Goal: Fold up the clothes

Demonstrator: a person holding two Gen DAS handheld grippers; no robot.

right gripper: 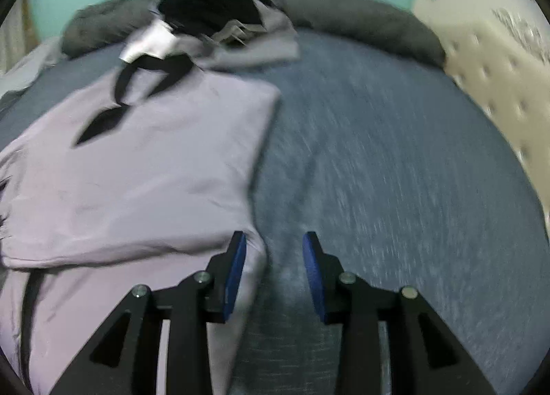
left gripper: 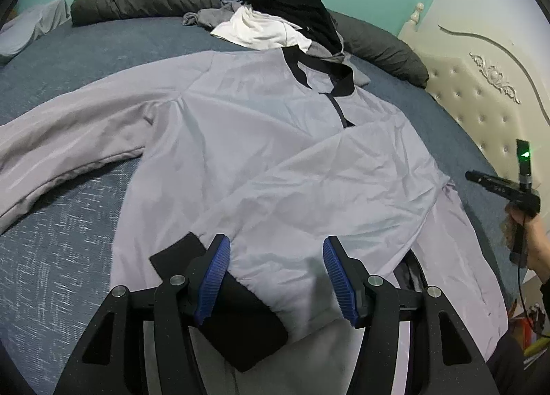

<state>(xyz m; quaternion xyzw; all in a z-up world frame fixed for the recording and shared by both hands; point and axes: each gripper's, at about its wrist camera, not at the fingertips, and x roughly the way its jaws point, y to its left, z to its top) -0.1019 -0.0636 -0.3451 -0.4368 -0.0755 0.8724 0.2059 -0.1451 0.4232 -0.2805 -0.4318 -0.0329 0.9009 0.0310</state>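
1. Left wrist view: the jacket (left gripper: 275,140) lies spread on the bed (left gripper: 68,223), collar toward the far edge by the clothes pile (left gripper: 275,17). One sleeve is folded across the chest; the other sleeve (left gripper: 62,151) trails toward the bed's left edge. The left gripper (left gripper: 276,274) hovers spread over the hem, pinching nothing, with a black cuff (left gripper: 220,295) under its left finger.
2. Right wrist view, blurred: the right gripper (right gripper: 274,274) is parted and empty at the jacket's right folded edge (right gripper: 257,161), over bare bed.
3. Step in hand, as I judge it: fold the trailing sleeve in. Grip it near its cuff, lay it flat across the chest, square the edges, and keep the hem from dragging.
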